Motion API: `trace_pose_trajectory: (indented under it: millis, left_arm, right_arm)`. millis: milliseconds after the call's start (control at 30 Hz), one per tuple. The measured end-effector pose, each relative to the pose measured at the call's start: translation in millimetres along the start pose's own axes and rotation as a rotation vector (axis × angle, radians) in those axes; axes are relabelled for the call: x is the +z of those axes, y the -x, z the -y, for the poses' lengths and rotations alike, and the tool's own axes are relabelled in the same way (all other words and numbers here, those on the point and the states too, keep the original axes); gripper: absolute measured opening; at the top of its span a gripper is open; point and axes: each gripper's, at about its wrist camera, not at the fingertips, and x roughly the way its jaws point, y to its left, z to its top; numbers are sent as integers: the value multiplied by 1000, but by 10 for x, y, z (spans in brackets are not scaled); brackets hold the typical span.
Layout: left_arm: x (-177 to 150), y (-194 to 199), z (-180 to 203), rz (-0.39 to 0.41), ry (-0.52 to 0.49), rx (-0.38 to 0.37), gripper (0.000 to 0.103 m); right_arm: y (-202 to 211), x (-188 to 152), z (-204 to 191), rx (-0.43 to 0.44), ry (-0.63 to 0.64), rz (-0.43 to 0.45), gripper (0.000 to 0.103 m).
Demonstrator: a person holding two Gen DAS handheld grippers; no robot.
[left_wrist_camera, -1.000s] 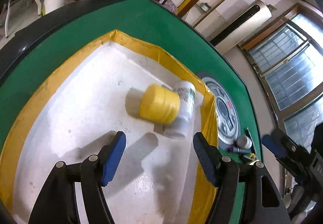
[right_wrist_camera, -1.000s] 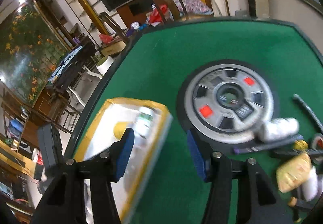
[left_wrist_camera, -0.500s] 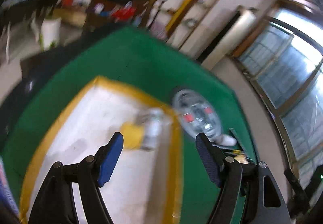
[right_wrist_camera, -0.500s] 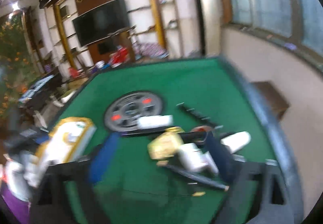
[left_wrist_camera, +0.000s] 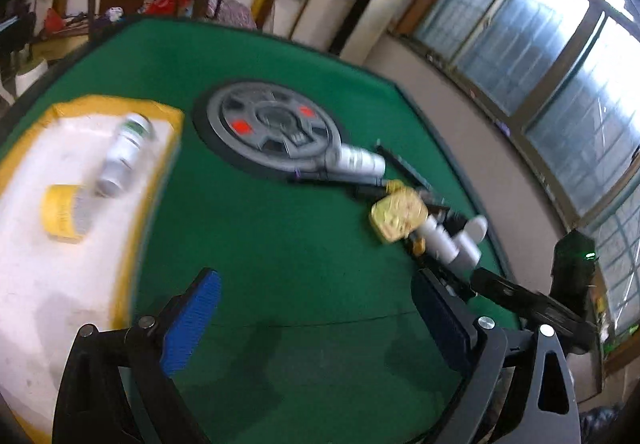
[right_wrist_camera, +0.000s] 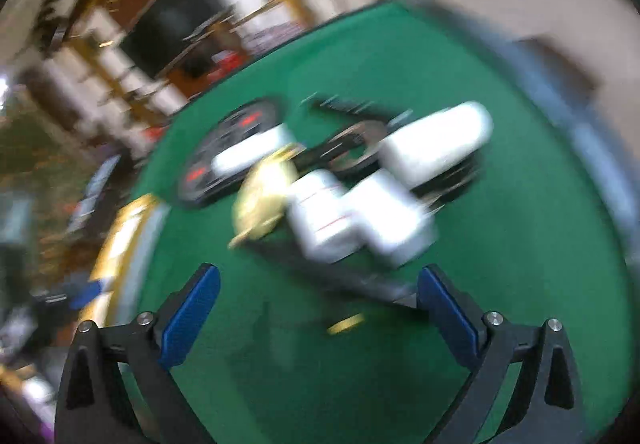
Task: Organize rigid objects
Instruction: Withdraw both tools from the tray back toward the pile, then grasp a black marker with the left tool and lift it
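Green felt table (right_wrist_camera: 500,284): empty right gripper (right_wrist_camera: 318,314) gapes, left gripper (left_wrist_camera: 316,320) opening; twelve-o'clock white plastic bottles (right_wrist_camera: 360,212) could scatter if struck.

green table (left_wrist_camera: 280,244) | on it: white tray (left_wrist_camera: 48,284); grey disc (left_wrist_camera: 276,132); clutter of white bottles (right_wrist_camera: 360,212)

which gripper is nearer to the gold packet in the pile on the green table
Right. The right gripper hangs open just short of the pile holding the gold packet. The left gripper, jaws opening and empty, sits farther back from it, nearer the white tray.

white bottle (left_wrist_camera: 124,154) in tray (left_wrist_camera: 48,296), yellow tape (left_wrist_camera: 60,214)
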Motion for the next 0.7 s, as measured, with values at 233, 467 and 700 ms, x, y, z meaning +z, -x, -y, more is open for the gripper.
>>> trace_pose_trajectory:
  millis: [233, 467, 700]
  left_arm:
    - [-155, -209, 230, -63, -51, 5, 97]
    - [-256, -459, 238, -119, -21, -27, 97]
    - [-295, -472, 256, -131, -32, -27, 97]
  right_arm:
    - [90, -22, -202, 245, 59, 12, 100]
    - [-26, 20, 218, 143, -93, -11, 100]
    - [-297, -152, -255, 423, -32, -186, 100]
